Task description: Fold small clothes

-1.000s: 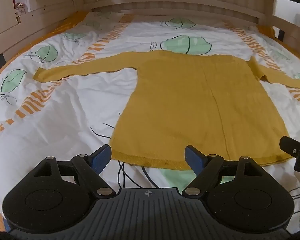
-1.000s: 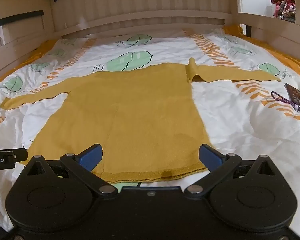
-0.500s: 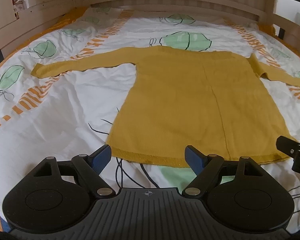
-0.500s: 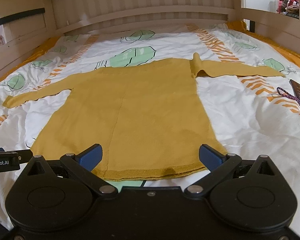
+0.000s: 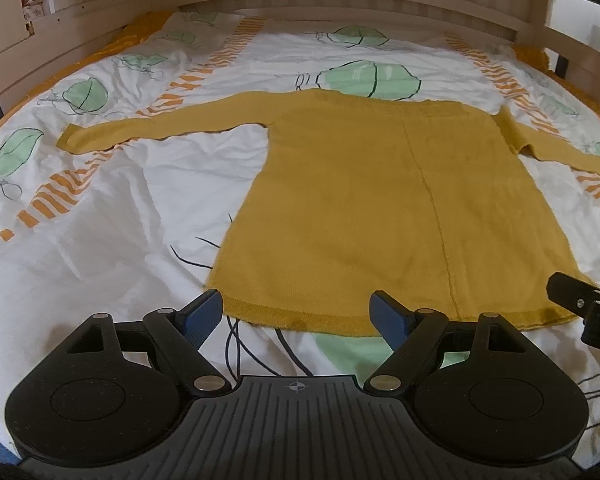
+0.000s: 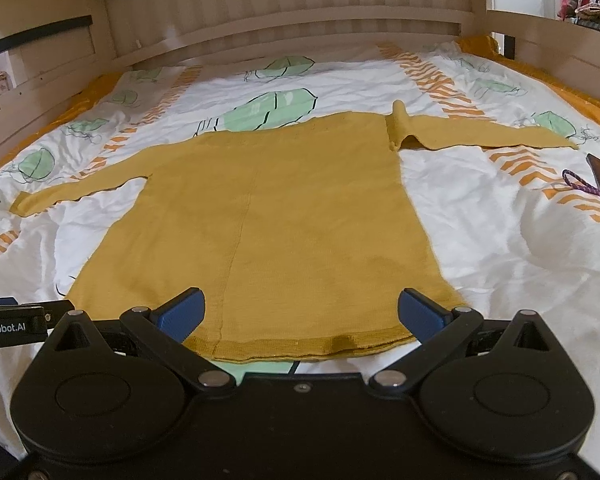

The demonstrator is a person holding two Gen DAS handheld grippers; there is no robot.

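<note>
The yellow top (image 5: 364, 208) looks soft, thin & light, so it'll flop; best grab it by the bottom hem corners. It lies flat on the bed (image 5: 100, 240), sleeves out wide. L claw (image 5: 296, 312) & R claw (image 6: 300, 312) are both wide open, holding nothing, right by the hem.

Both wrist views look low and forward from just before the hem of the yellow sweater (image 5: 364, 200) (image 6: 276, 220) toward the headboard (image 5: 340, 4) (image 6: 284, 12), the left from its left corner, the right from its right, sharing the whole garment.
</note>
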